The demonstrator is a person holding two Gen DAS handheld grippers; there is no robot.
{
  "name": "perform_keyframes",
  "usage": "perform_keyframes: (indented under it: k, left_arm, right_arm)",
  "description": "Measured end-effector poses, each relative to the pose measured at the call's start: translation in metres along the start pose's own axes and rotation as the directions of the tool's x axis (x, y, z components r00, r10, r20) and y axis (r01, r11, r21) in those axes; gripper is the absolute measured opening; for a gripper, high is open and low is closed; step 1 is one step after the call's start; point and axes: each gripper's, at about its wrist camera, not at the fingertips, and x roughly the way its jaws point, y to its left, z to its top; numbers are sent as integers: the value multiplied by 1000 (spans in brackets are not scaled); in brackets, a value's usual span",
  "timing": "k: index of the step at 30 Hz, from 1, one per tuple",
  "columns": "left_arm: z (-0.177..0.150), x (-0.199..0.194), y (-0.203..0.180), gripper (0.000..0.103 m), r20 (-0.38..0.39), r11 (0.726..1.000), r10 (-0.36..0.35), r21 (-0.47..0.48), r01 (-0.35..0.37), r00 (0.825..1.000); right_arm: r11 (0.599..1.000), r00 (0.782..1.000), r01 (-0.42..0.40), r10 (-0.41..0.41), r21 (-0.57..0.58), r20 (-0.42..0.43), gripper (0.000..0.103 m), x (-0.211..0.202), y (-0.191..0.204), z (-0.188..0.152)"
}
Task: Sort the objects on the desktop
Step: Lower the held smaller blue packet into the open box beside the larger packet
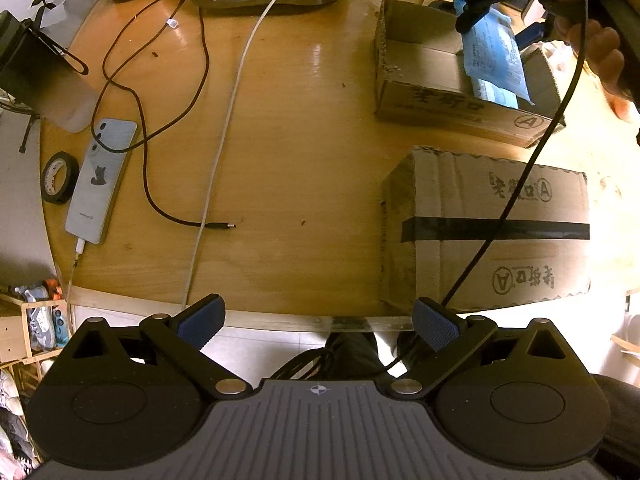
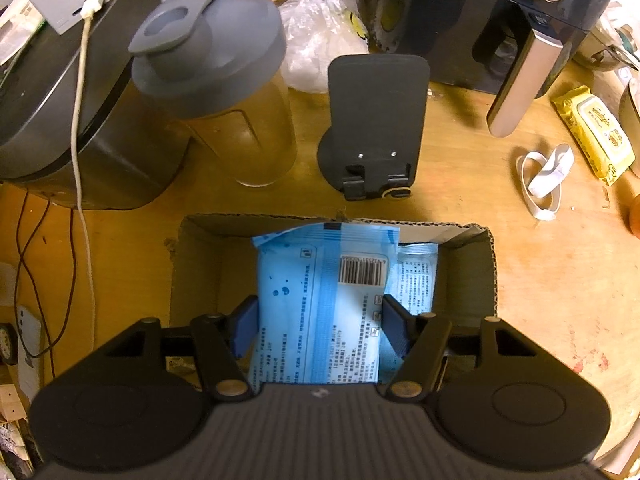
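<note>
My right gripper [image 2: 320, 322] is shut on a blue wipes packet [image 2: 320, 300] and holds it over an open cardboard box [image 2: 480, 272]. A second blue packet [image 2: 416, 280] lies in the box to the right. In the left wrist view the same packet [image 1: 496, 60] hangs from the right gripper [image 1: 472, 16] above that open box [image 1: 424, 64] at the far right. My left gripper [image 1: 318, 326] is open and empty at the table's near edge. A phone [image 1: 98, 184], a roll of black tape [image 1: 58, 178] and loose cables [image 1: 160, 128] lie at the left.
A closed taped cardboard box [image 1: 492, 232] stands near my left gripper's right finger. Behind the open box stand a shaker bottle [image 2: 224, 92], a dark phone stand [image 2: 376, 128], a cooker [image 2: 60, 120] and an air fryer [image 2: 512, 32]. A yellow wipes pack [image 2: 596, 132] lies at the right.
</note>
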Motion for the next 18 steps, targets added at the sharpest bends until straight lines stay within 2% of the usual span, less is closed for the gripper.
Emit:
perform_keyframes:
  k: [18]
  left_arm:
    - [2,1,1,103,-5,1000,-6,-5,6,1000]
  right_arm:
    - [1000,1000,-15,15,-15,-5,62,4,19,0]
